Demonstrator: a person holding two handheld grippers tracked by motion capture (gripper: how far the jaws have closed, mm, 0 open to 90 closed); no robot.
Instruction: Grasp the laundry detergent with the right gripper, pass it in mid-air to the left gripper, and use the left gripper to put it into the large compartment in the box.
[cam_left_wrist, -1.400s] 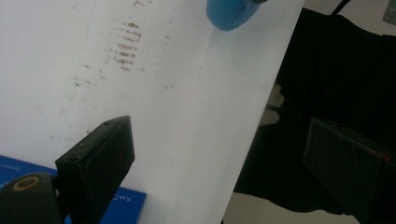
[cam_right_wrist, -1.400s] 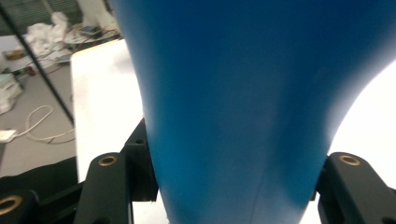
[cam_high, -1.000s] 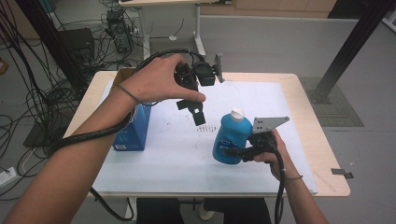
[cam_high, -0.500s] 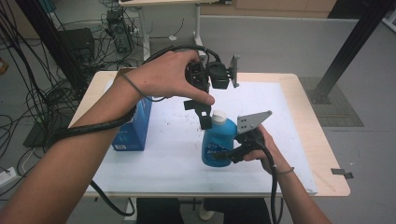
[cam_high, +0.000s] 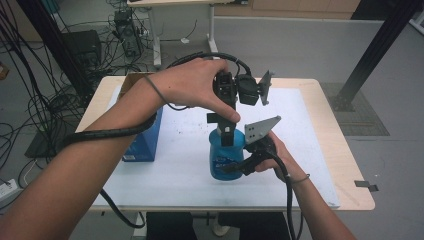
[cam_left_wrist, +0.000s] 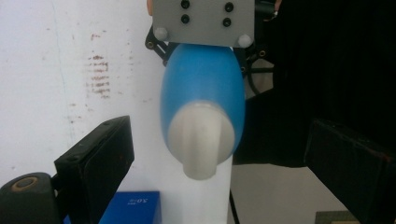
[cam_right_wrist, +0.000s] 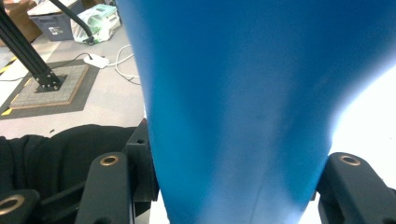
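Directly below my spread left hand-held gripper (cam_high: 227, 131) stands the blue bottle (cam_high: 226, 159), white cap (cam_left_wrist: 201, 138) up between its jaws, body pinched by my right hand-held gripper (cam_high: 239, 165) above the table (cam_high: 320, 125).

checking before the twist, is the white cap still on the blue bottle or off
On. The white cap sits on the blue bottle, with the left tool open around it; the right tool grips the body.
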